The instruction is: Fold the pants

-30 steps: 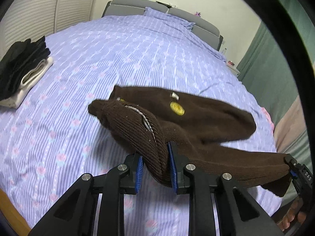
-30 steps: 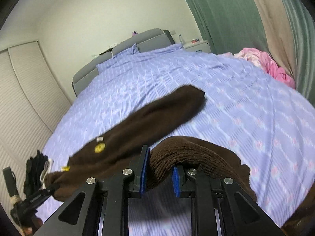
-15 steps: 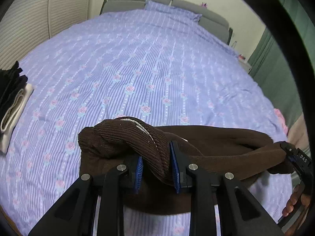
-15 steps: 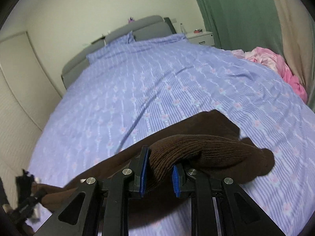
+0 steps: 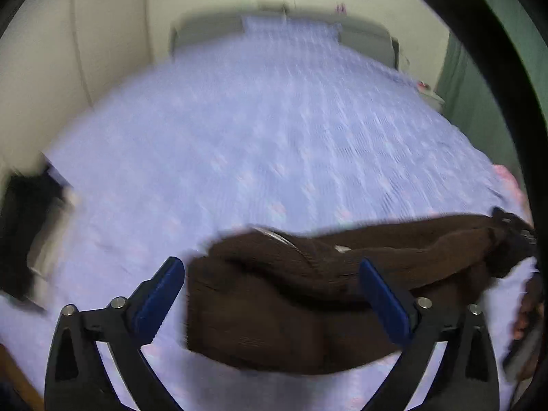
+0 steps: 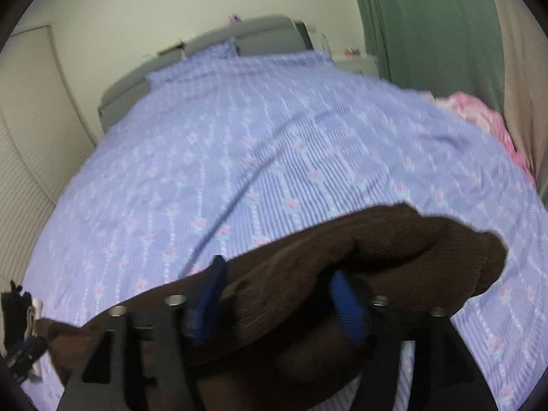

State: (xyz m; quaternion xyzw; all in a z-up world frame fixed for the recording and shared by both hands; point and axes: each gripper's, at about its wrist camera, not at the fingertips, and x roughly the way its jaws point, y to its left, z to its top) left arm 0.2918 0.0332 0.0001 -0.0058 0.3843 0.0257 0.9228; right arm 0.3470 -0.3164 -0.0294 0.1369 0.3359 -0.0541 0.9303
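Note:
The brown knitted pants (image 5: pixel 274 311) lie folded over on the purple flowered bedspread (image 5: pixel 274 130), close to both grippers. My left gripper (image 5: pixel 270 264) stands wide, its jaws opening, the waist end lying loose between its blue pads (image 5: pixel 161 294) without touching them. In the right wrist view the leg end of the pants (image 6: pixel 411 246) bulges between the jaws of my right gripper (image 6: pixel 278 269), which are opening too; the pads (image 6: pixel 346 304) do not press on the cloth. The right gripper (image 5: pixel 513 236) shows at the far right of the left wrist view.
A stack of folded black and white clothes (image 5: pixel 30 233) sits at the bed's left edge. Pink cloth (image 6: pixel 479 120) lies at the right edge by a green curtain (image 6: pixel 428 27). A grey headboard (image 6: pixel 267 34) closes the far end. A hand (image 5: pixel 527 311) shows at right.
Both grippers carried the pants toward the near side of the bed, doubling them over. Both then let go and their jaws spread; the cloth now rests on the bedspread.

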